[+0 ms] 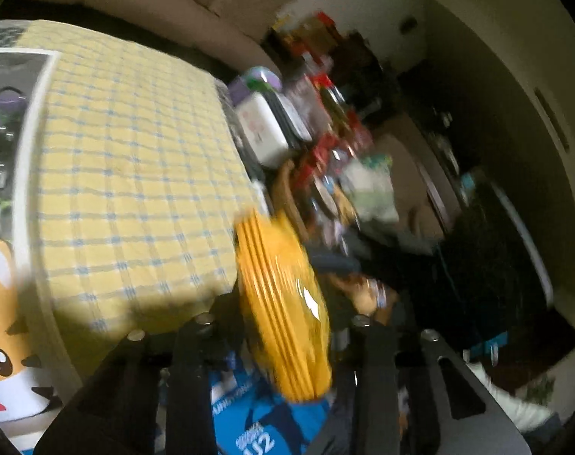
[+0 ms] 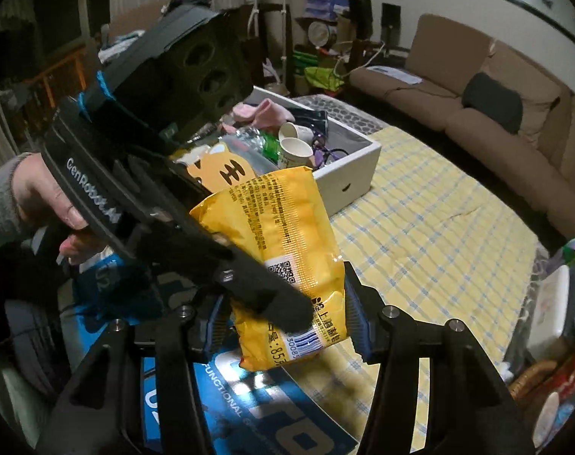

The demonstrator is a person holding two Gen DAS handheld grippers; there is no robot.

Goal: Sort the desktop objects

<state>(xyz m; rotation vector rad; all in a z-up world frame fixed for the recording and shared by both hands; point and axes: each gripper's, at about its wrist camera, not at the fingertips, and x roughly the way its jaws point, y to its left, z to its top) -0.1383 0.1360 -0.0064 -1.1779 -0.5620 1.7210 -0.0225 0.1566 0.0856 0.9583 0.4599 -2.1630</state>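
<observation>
The yellow snack bag [image 2: 283, 258] is clamped by the left hand-held gripper [image 1: 283, 326] above the checked surface [image 2: 420, 227]. The right hand-held gripper [image 2: 287, 326] is spread around the bag's lower end, not clenched. A white box [image 2: 348, 174] is seen behind.

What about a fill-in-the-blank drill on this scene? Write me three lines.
The left gripper holds a crinkly ____ plastic snack packet. The white paper cups lie inside the white rectangular ____. Beyond the checked tablecloth stands a brown ____.
Missing: yellow; box; sofa.
</observation>
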